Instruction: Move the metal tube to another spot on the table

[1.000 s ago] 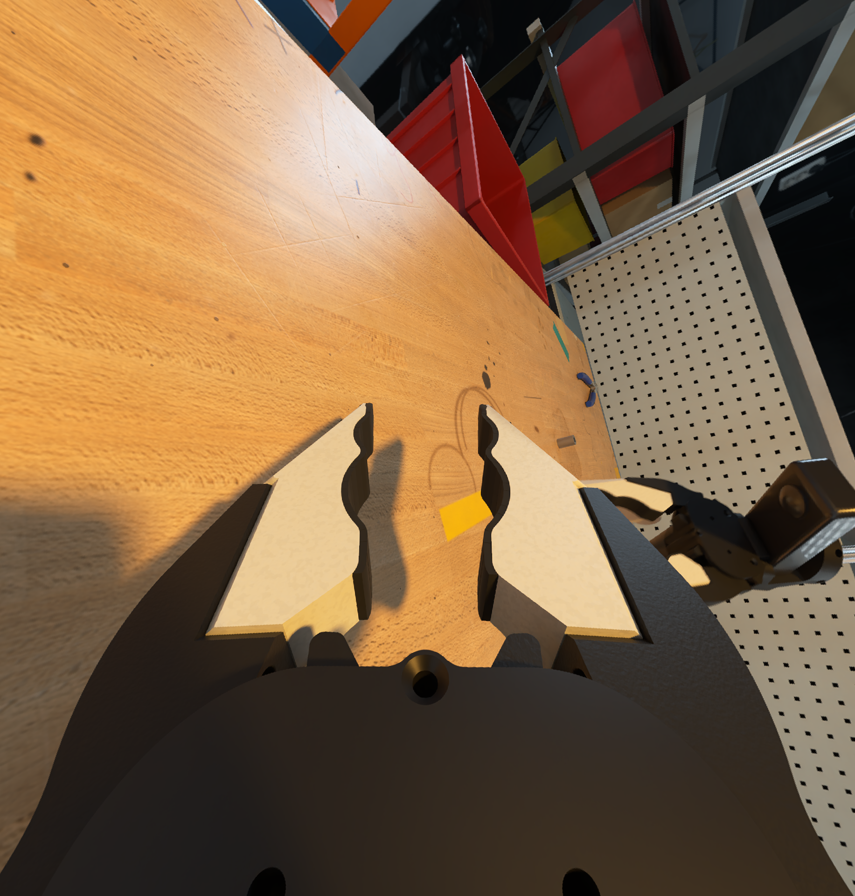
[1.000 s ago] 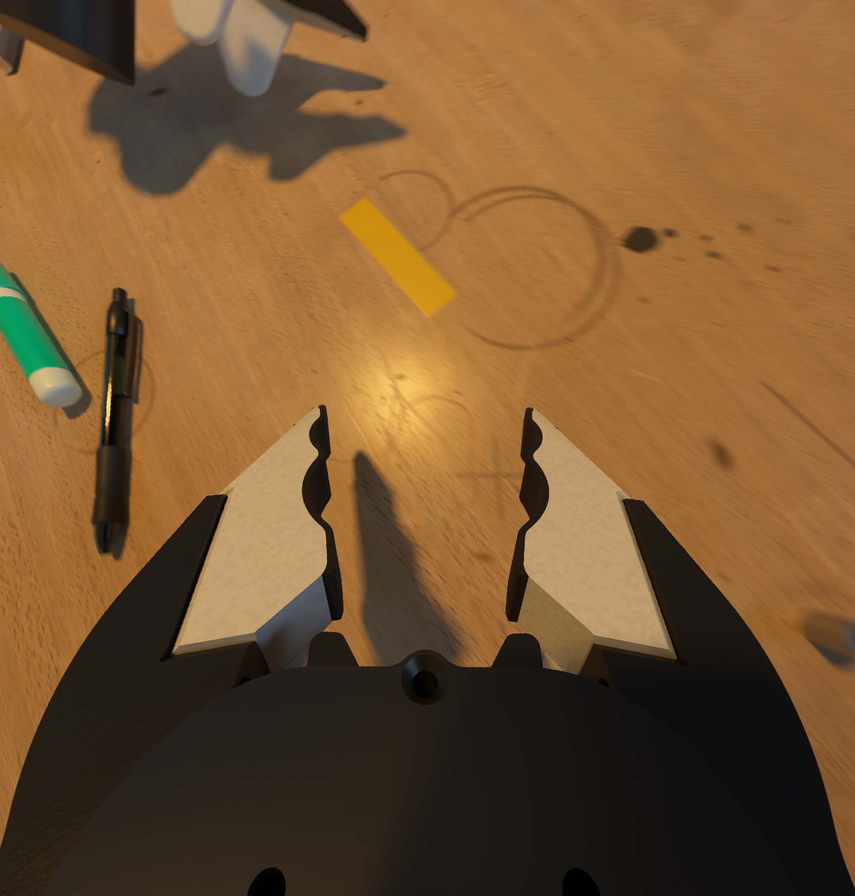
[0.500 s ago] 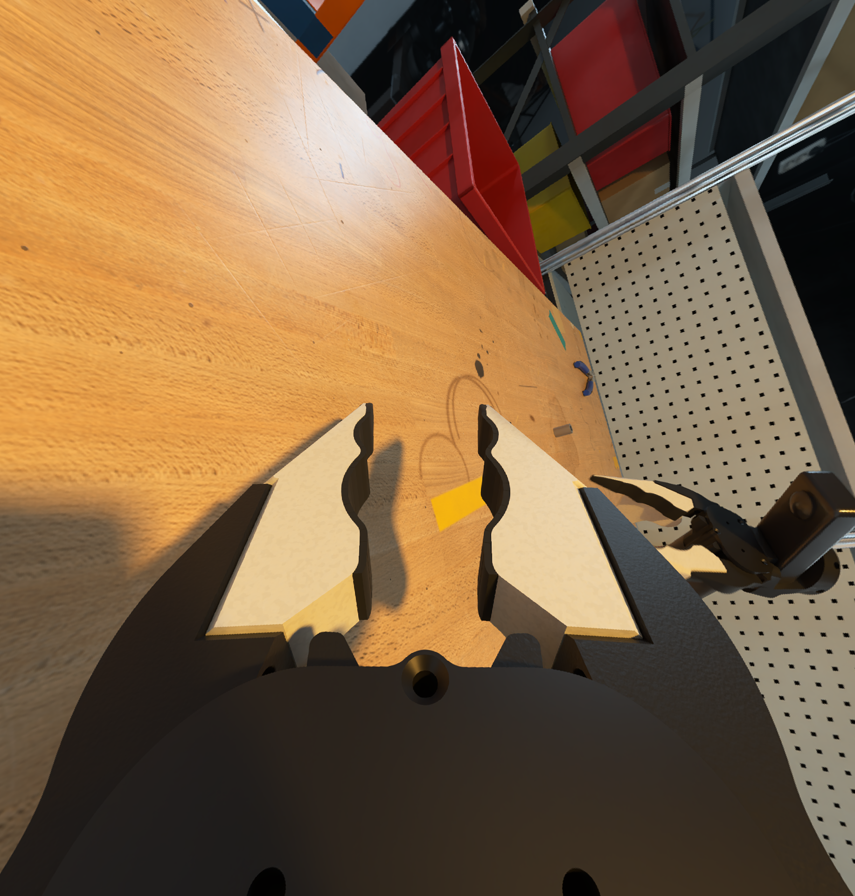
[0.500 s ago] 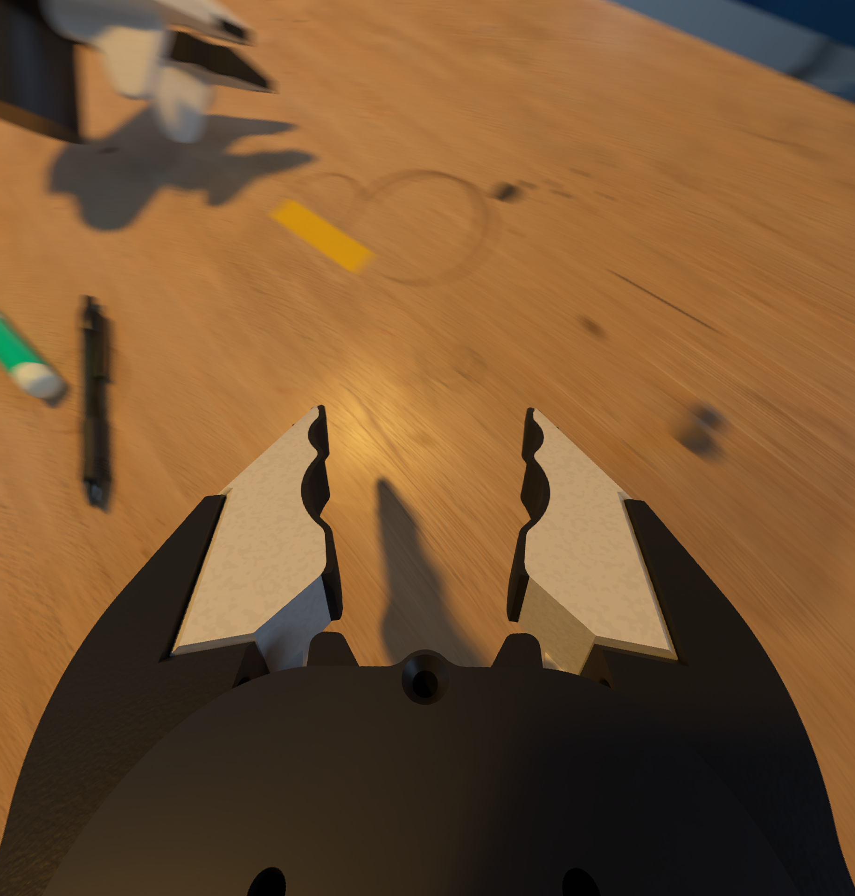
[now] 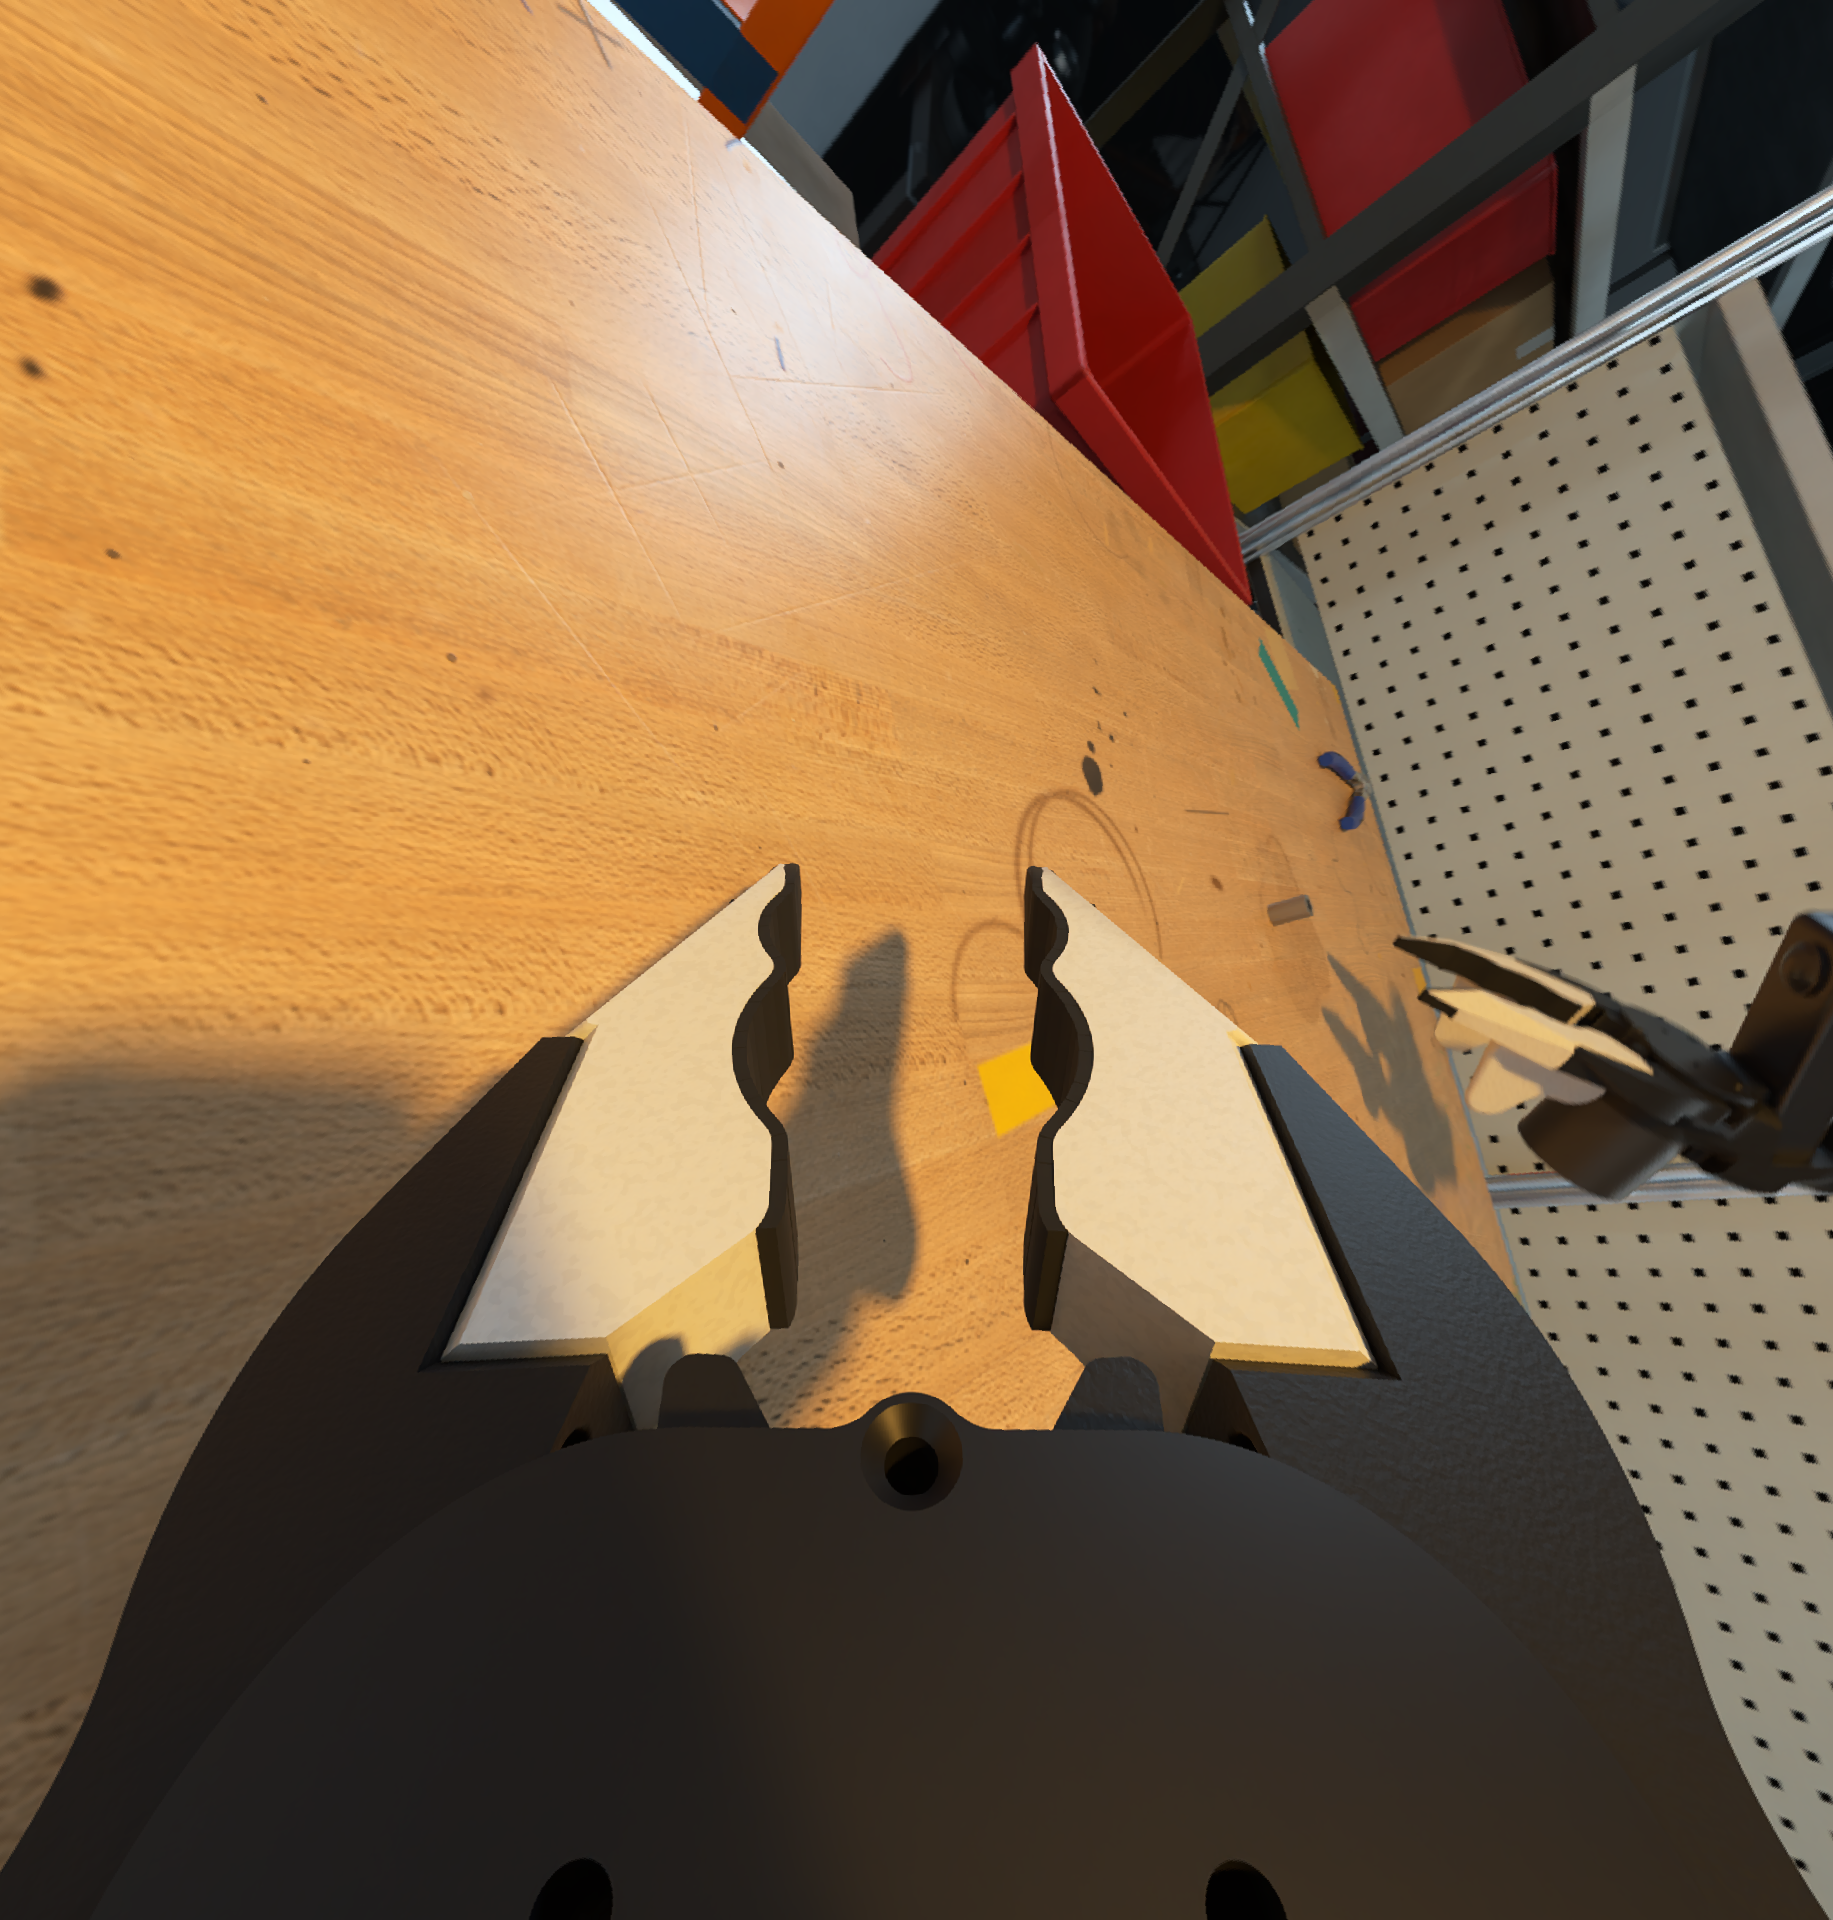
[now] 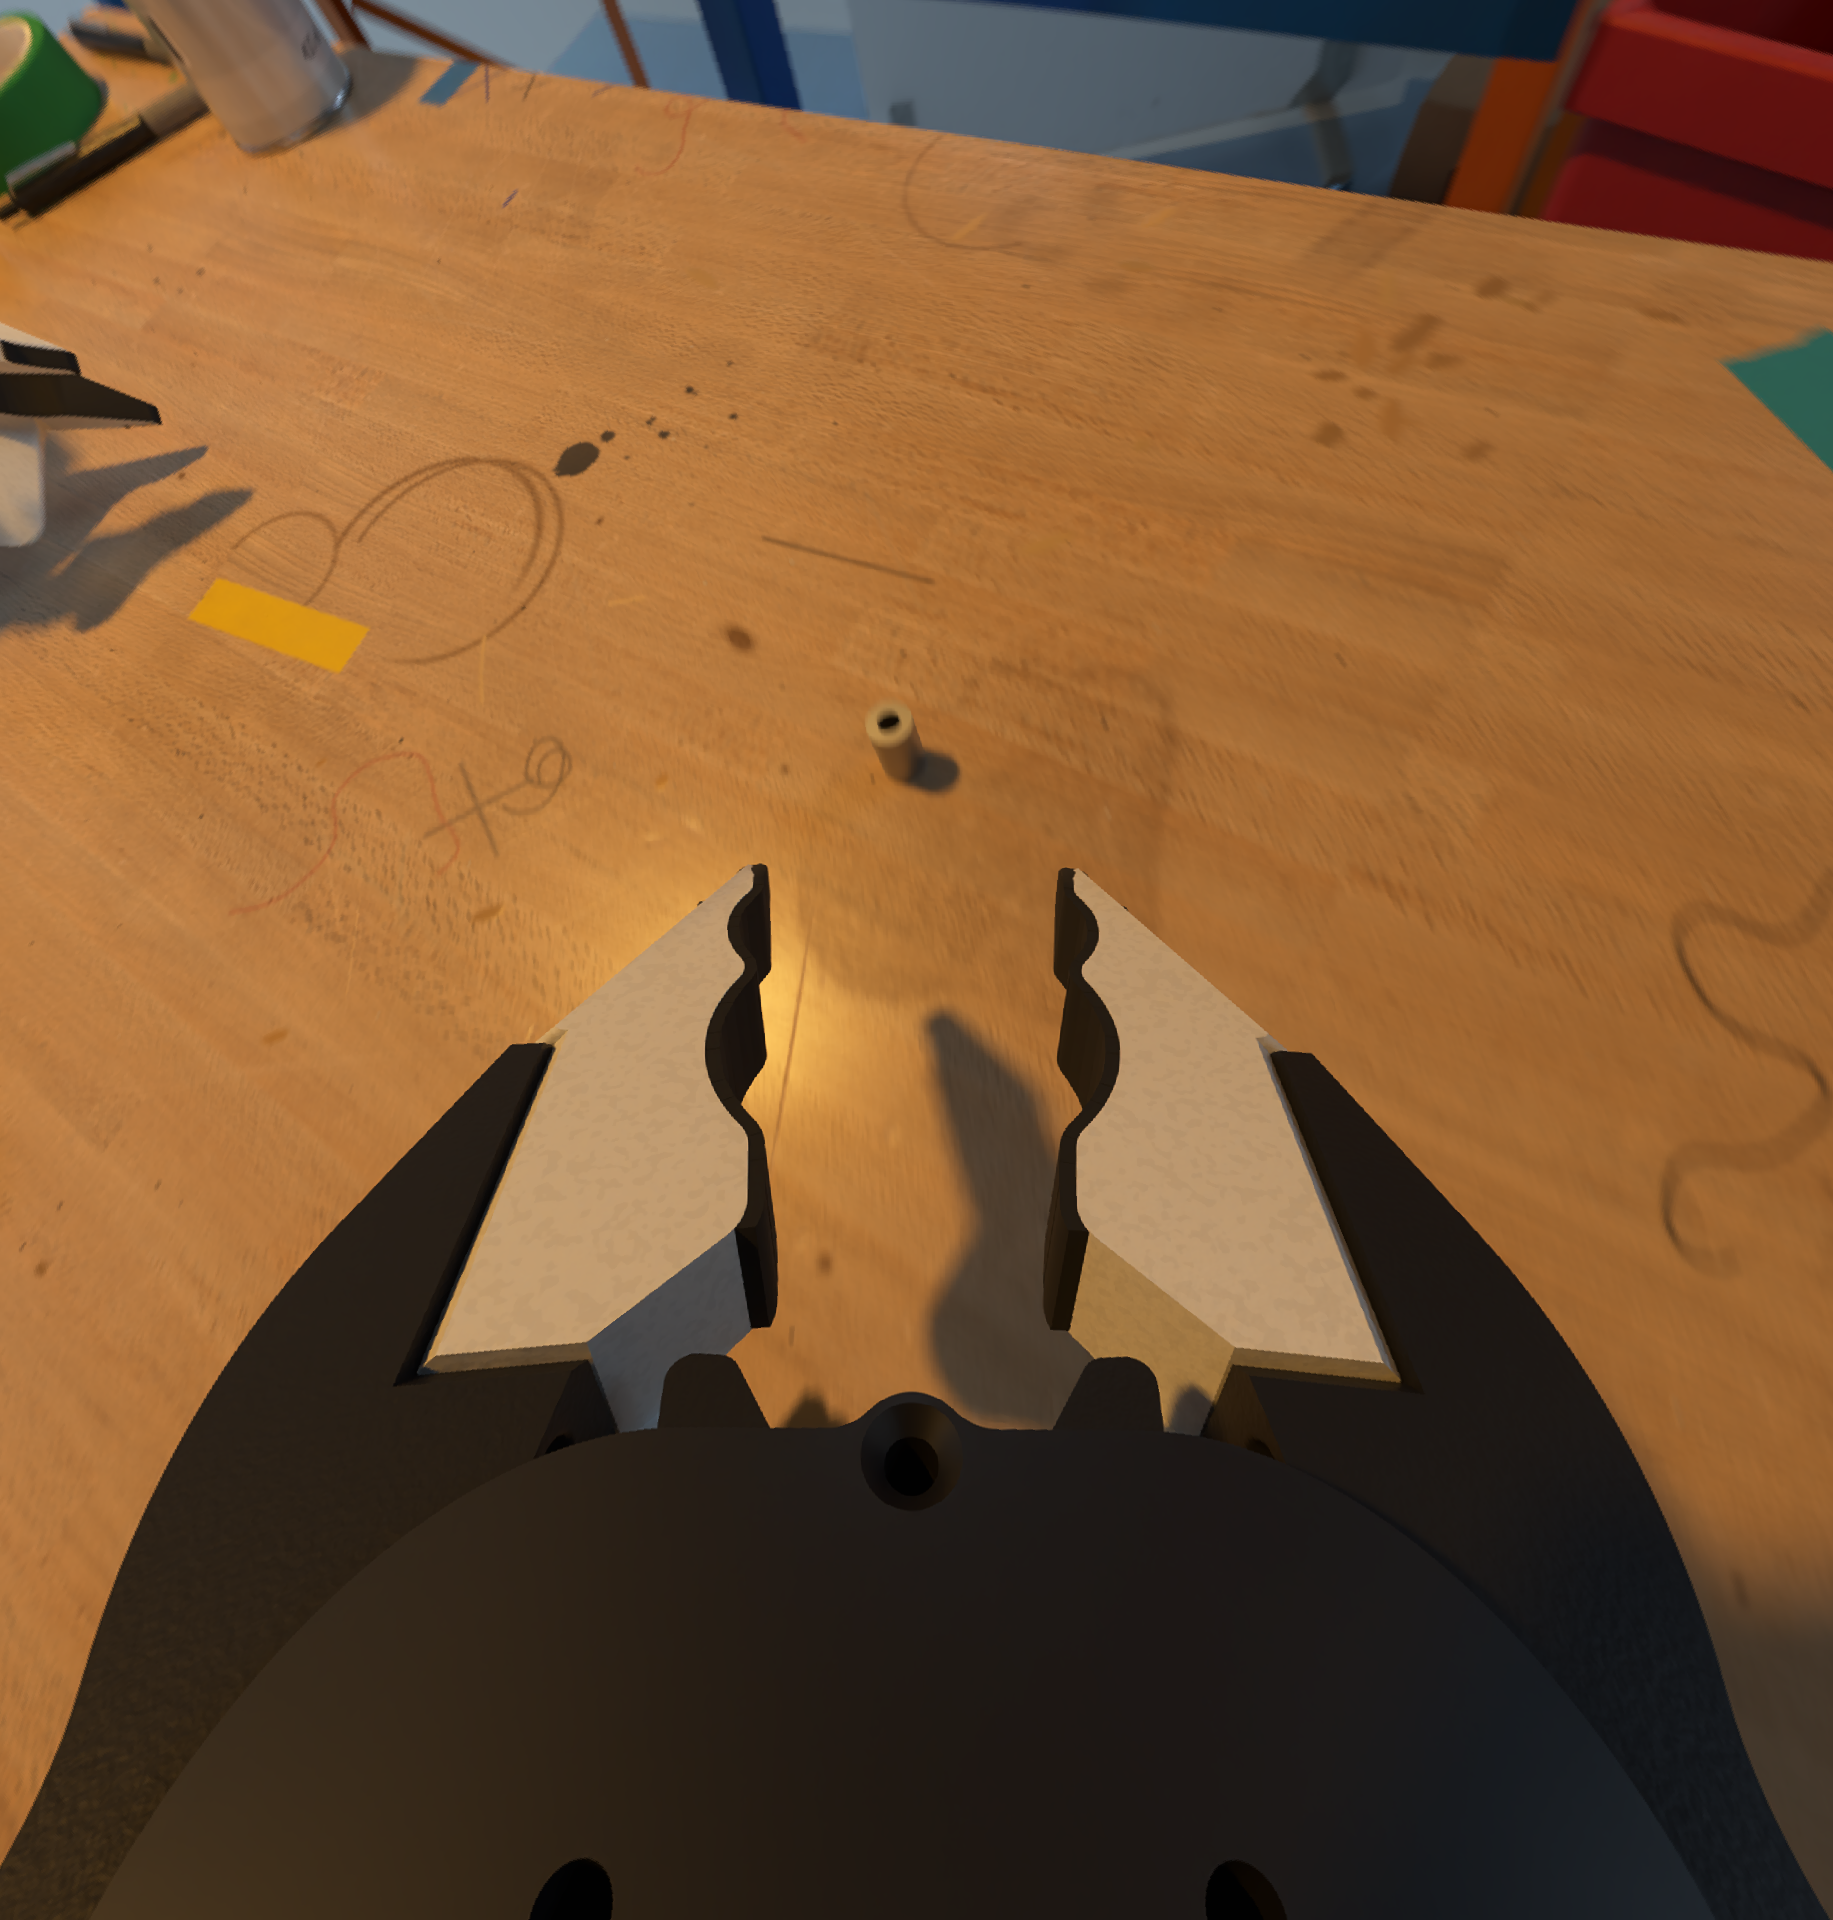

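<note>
The metal tube [image 6: 894,741] is a short grey hollow cylinder lying on the wooden table [image 6: 1203,644], just ahead of my right gripper [image 6: 910,883], which is open and empty above the wood. In the left wrist view the tube [image 5: 1289,910] lies small at the far right of the table [image 5: 372,520], and the right gripper [image 5: 1431,971] hovers beside it near the table's edge. My left gripper [image 5: 910,883] is open and empty over the table, far from the tube. Its fingertips [image 6: 18,416] show at the left edge of the right wrist view.
A yellow tape strip [image 6: 278,623] and pencil rings mark the wood. A green tape roll [image 6: 13,99], a marker [image 6: 91,156] and a can [image 6: 257,73] stand at the far left corner. Teal tape [image 6: 1816,400] is at right. Red bins [image 5: 1088,312] and a pegboard [image 5: 1618,727] flank the table.
My right gripper has swung to the right and tilted up: the pen and green marker left its view and the tube came to centre ahead of the fingers. The left gripper barely moved.
</note>
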